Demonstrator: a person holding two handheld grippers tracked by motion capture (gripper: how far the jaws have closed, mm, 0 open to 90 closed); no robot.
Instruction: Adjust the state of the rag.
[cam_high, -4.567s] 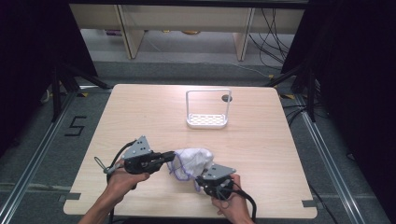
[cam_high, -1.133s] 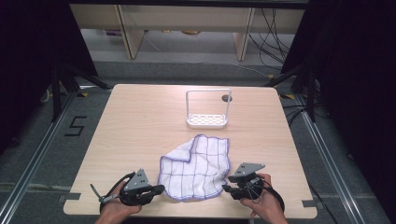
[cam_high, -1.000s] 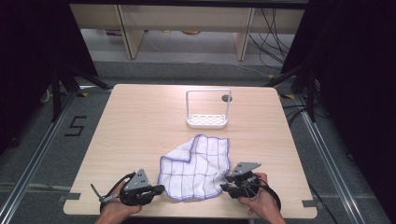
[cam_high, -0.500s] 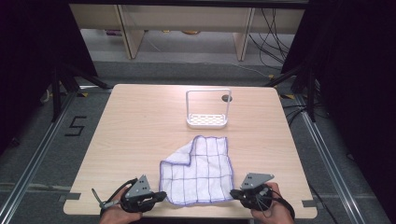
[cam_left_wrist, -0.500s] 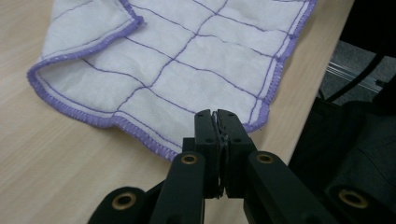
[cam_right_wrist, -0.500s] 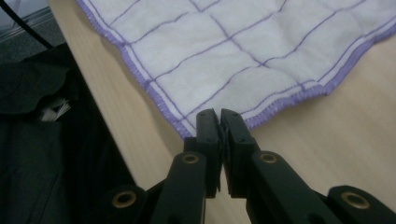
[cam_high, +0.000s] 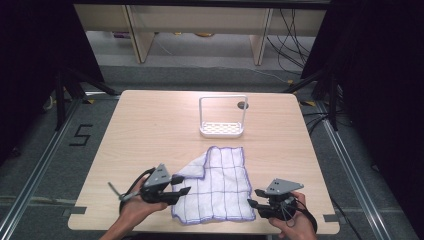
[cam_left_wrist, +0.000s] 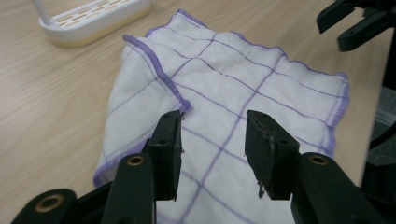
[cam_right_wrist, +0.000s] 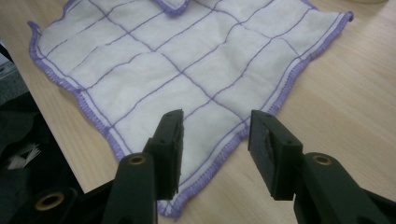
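White checked cloth (cam_high: 217, 184) flat, long axis toward rack (cam_high: 222, 117); one corner folded | both jaws released, just opened

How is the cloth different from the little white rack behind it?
The cloth lies flat and soft on the table, one corner folded over; the rack stands upright and stiff. The cloth has purple lines and a purple edge; the rack is plain white with small slots in its base. The cloth lies near the two grippers; the rack stands farther back. Both are mostly white and rest on the table.
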